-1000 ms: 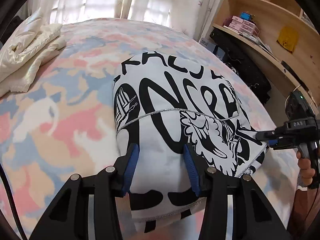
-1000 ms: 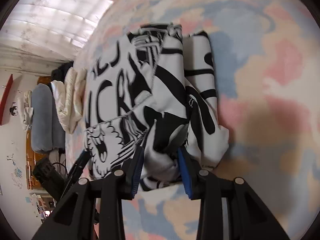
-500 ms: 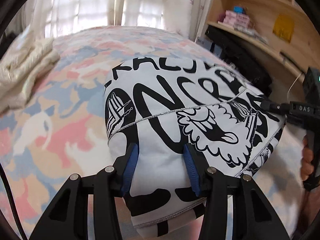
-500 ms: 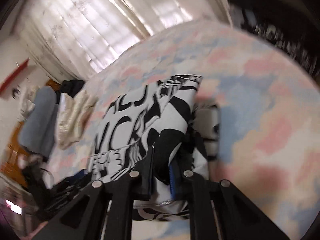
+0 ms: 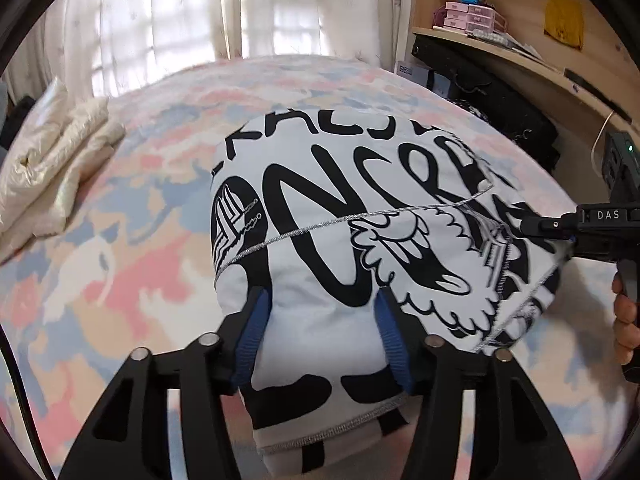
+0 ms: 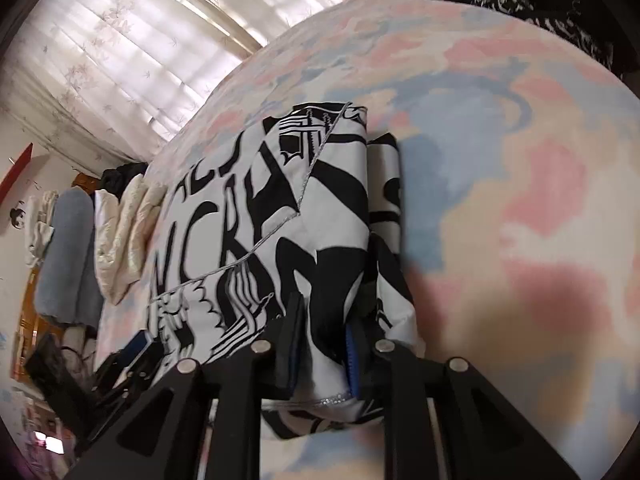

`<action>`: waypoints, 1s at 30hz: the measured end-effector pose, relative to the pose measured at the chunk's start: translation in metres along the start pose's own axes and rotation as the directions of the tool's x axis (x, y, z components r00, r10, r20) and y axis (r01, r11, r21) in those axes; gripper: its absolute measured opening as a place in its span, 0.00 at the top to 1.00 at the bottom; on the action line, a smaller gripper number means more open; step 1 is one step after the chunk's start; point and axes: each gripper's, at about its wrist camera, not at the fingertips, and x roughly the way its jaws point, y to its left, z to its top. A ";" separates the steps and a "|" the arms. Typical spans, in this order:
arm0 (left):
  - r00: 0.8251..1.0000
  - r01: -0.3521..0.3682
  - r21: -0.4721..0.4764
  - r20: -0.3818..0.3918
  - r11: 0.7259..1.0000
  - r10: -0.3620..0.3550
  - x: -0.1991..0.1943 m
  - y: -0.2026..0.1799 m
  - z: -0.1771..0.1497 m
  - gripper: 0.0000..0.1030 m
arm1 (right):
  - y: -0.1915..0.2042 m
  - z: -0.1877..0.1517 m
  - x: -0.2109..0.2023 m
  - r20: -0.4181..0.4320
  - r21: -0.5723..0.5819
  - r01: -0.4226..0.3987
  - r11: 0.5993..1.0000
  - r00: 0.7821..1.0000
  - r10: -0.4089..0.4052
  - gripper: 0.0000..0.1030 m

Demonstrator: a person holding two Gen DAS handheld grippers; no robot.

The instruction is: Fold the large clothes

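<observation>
Two tools are on the garment [image 5: 360, 240] at this moment, a white piece with heavy black lettering that lies in the middle of the bed [image 5: 120, 264], on a sheet of pink, blue and cream patches. In my judgement the folding is far along: the cloth is already a compact stack of several layers, and what is left is to let go, flatten the top and perhaps square the edges. My left tool [image 5: 320, 336], at the bottom centre of its frame, has the near end of the stack between its blue pads, and its jaws are opening, so I read it as releasing. My right tool [image 6: 320, 344], at the bottom centre of its own view, has a bunched corner of the same garment between its pads; these jaws are also opening, though the cloth looks pinched there. In the left view that tool shows at the right edge with "DAS" printed on its body. On the garment I can read only fragments, something like "NCR"; the whole word is cut by the folds.
</observation>
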 end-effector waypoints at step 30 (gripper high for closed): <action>0.996 -0.079 -0.155 -0.061 0.985 0.071 0.102 0.041 0.086 0.09 | 0.014 0.093 0.081 0.100 -0.118 0.214 0.970 0.974 -0.203 0.94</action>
